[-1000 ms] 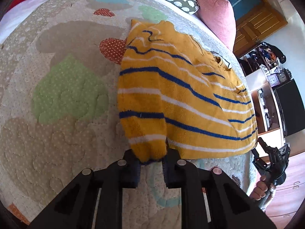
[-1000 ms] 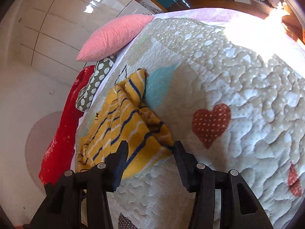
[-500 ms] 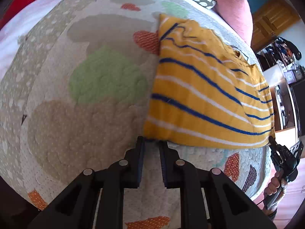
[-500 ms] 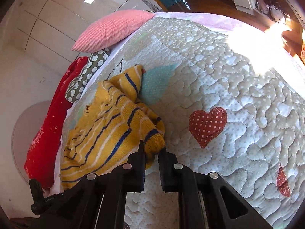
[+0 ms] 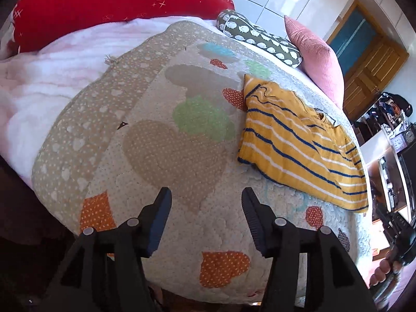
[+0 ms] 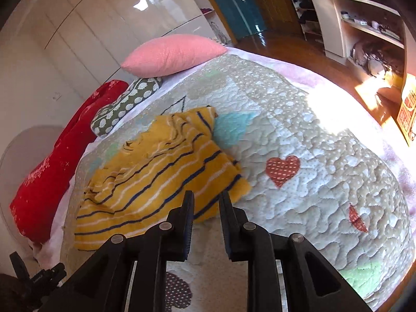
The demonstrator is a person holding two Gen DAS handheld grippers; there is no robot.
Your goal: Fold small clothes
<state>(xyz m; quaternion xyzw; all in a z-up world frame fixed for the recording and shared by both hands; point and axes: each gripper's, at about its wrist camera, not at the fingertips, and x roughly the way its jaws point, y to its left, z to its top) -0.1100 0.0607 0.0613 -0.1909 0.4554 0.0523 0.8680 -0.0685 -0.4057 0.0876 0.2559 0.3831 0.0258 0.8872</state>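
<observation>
Plainly, the fingers of the left gripper (image 5: pixel 206 202) stood spread with nothing between them, having just been opening, and below them lay only the bare quilt (image 5: pixel 161 145) of the bed. The fingers of the right gripper (image 6: pixel 206 205) stood a little apart, having just been opening slightly, and nothing was pinched between them either; the near edge of the yellow striped top (image 6: pixel 156 179) showed just beyond their tips, and whether they brushed the cloth could not be told. In the left wrist view that same yellow striped top (image 5: pixel 299 145) lay off to the right of the fingers, apart from them, resting flat on the quilt as a roughly oblong bundle with its lower edge fairly straight and its upper part, towards the pillows, rumpled and bunched. Beyond it sat a pink cushion (image 5: pixel 317 59), a green patterned bolster (image 5: pixel 260 41) and a red pillow (image 5: pixel 104 2) at the head of the bed. At the right edge of the left wrist view the person's hand (image 5: pixel 384 270) held the other tool. By the look of it, one fold had been laid and the garment released; the wrinkled upper part and at least one further fold appeared to be left.
</observation>
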